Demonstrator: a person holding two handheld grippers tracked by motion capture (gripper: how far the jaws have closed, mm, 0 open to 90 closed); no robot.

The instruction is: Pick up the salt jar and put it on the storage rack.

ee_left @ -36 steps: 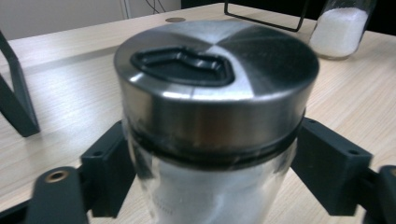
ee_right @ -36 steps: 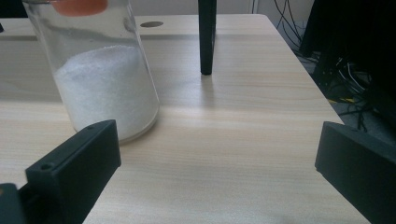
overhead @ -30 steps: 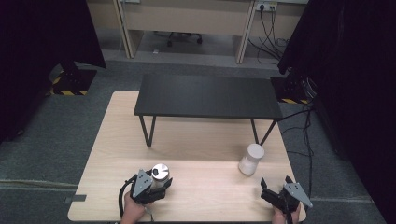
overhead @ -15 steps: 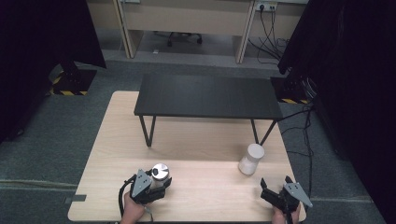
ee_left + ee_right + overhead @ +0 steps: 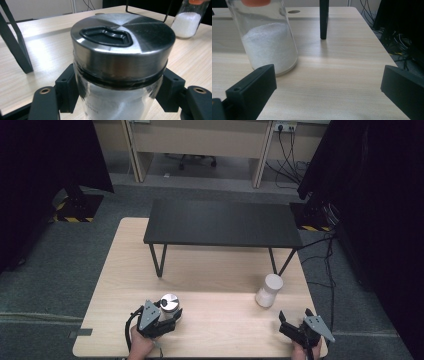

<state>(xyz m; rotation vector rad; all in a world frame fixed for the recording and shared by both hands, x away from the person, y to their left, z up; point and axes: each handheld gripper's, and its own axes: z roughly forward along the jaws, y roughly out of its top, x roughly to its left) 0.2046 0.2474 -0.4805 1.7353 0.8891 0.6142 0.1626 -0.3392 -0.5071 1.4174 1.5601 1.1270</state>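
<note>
The left gripper [image 5: 170, 316] squeezes the jar with the metal lid [image 5: 122, 50] near the desk's [image 5: 220, 270] front edge. The right gripper [image 5: 295, 322] waits wide apart. Moving the jar is left.

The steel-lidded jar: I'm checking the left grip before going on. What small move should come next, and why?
Probably lift the steel-lidded jar slightly: the left gripper has its jaws clamped on the glass below the lid, while the right gripper waits open beside the white jar.

Grey carpet floor [image 5: 60, 270]; black curtains [image 5: 45, 165]; pale desks [image 5: 200, 135] behind.
</note>
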